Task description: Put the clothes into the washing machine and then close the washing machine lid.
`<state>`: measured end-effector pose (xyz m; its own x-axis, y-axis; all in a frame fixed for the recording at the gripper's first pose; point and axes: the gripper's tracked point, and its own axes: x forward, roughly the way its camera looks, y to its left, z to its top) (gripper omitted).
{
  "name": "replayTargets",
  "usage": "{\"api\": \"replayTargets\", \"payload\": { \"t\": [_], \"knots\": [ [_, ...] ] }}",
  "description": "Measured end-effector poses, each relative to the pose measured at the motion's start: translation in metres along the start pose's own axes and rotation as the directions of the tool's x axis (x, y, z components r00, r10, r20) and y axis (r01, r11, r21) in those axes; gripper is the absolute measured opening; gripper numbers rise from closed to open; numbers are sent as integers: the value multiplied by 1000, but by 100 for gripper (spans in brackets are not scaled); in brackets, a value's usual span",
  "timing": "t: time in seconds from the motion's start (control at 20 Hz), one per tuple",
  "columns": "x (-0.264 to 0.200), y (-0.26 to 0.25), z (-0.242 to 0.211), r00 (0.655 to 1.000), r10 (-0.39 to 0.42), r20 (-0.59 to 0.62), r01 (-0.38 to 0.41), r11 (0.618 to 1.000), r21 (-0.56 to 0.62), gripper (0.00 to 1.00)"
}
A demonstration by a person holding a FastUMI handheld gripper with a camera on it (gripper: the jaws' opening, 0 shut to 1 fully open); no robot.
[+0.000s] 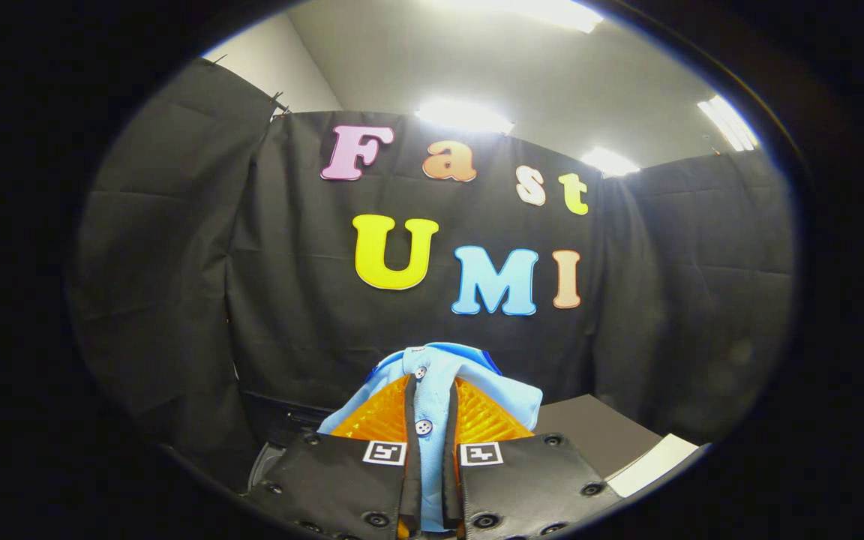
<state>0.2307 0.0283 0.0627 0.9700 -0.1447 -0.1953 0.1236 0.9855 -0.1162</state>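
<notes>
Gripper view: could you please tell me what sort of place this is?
Probably an indoor recording booth: black cloth walls hang all round under ceiling lights. The gripper is shut on a light blue shirt, above a table.

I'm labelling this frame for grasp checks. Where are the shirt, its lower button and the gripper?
shirt (511, 401): gripper view, on the light blue fabric draped past the fingers.
button (423, 427): gripper view, its face, between the fingers.
gripper (432, 390): gripper view, midway between fingertips, shut on the shirt.

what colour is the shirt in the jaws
Light blue with white buttons; the shirt is pinched between the gripper jaws, seen best in the gripper view.
</notes>
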Motion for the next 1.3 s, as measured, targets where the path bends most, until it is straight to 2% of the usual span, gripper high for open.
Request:
{"api": "replayTargets", "payload": {
  "t": [0.9, 1.15, 1.3],
  "knots": [
    [10, 123, -9, 996, 90, -13, -91, 996, -20, 12],
    [15, 150, -24, 993, 110, -34, -110, 994, -17, 12],
    [19, 164, -50, 990, 112, -84, -113, 994, -8, 12]
  ]
}}
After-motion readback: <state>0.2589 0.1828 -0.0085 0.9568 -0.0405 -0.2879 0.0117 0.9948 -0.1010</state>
